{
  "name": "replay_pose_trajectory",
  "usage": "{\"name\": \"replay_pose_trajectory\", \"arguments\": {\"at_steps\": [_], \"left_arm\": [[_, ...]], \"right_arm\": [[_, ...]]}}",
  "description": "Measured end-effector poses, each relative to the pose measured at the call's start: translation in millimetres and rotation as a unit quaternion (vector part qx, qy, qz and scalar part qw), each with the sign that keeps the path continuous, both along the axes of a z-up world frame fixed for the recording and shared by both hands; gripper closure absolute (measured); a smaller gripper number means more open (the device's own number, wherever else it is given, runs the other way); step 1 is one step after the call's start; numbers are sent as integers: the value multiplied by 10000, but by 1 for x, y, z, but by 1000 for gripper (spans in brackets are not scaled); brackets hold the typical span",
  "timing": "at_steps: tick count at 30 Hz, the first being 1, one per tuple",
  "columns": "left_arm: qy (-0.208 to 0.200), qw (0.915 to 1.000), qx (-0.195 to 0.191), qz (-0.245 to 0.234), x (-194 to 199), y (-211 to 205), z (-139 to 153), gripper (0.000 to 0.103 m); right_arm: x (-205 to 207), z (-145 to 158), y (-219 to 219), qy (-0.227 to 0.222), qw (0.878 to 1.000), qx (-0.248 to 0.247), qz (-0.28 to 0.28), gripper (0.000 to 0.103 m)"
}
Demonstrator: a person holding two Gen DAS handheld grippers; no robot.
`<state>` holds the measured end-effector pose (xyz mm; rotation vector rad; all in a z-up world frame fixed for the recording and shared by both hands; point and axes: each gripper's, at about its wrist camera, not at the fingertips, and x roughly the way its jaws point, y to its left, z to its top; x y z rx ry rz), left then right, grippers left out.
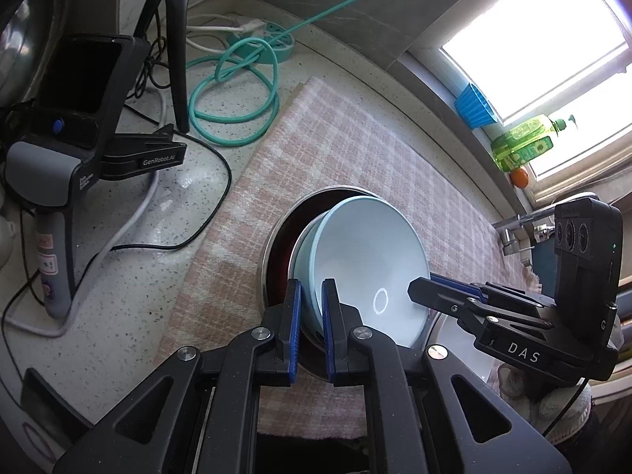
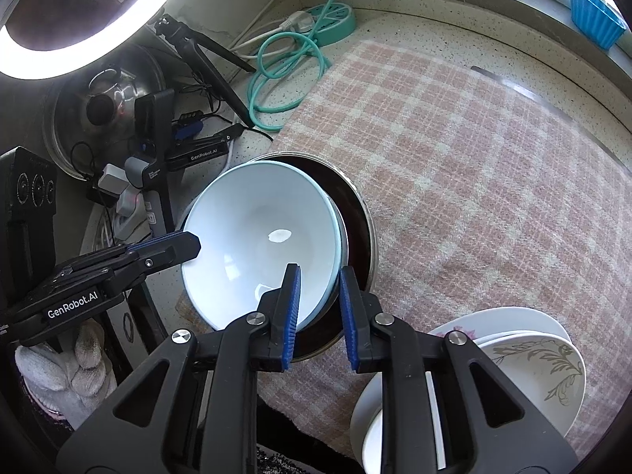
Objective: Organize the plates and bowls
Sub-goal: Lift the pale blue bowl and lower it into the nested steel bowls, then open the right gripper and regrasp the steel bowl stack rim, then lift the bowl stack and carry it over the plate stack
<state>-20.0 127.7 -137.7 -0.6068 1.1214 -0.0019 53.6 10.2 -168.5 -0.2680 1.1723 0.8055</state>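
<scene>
Two nested light blue bowls [image 1: 367, 252] [image 2: 256, 237] lie tilted inside a steel bowl with a dark red inside [image 1: 272, 245] [image 2: 359, 213] on the pink checked cloth. My left gripper [image 1: 311, 284] is shut on the near rim of the blue bowls; in the right wrist view its tip [image 2: 189, 243] sits at the bowls' left rim. My right gripper [image 2: 318, 268] straddles the opposite rim, one pad inside the top bowl and one outside, with a gap on both sides, so it is open. In the left wrist view the right gripper's fingertips [image 1: 418, 288] lie over the bowl's right edge.
A stack of white flowered plates and bowls [image 2: 533, 355] sits on the cloth [image 2: 474, 177] at the near right. A spare gripper on a stand [image 1: 59, 166], a tripod and a teal cable [image 1: 233, 91] crowd the left. A tap [image 1: 513, 229], a green bottle and a blue cup [image 1: 474, 104] stand by the window.
</scene>
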Motion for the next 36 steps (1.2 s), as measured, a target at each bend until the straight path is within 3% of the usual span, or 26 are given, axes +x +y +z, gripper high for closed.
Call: {"name": "replay_pose_trajectory", "arguments": {"at_steps": [3, 7, 10, 15, 24, 36], "left_arm": [[-35, 10000, 38, 7, -1, 1, 3, 95], [-94, 9999, -73, 121, -4, 7, 7, 93], [-158, 9995, -103, 253, -7, 14, 10, 93], [-101, 9989, -156, 421, -11, 29, 4, 91], [17, 9981, -337, 513, -15, 35, -8, 89], [82, 9988, -278, 407, -6, 29, -16, 89]], "right_arm": [[0, 4, -2, -27, 10000, 71, -10, 68], [1, 13, -8, -32, 9995, 292, -117, 43], [4, 19, -16, 11, 9985, 496, -218, 38], [14, 22, -32, 47, 9969, 645, -437, 38], [32, 1, -51, 502, 9924, 773, -820, 38], [35, -15, -48, 638, 9919, 688, -860, 63]]}}
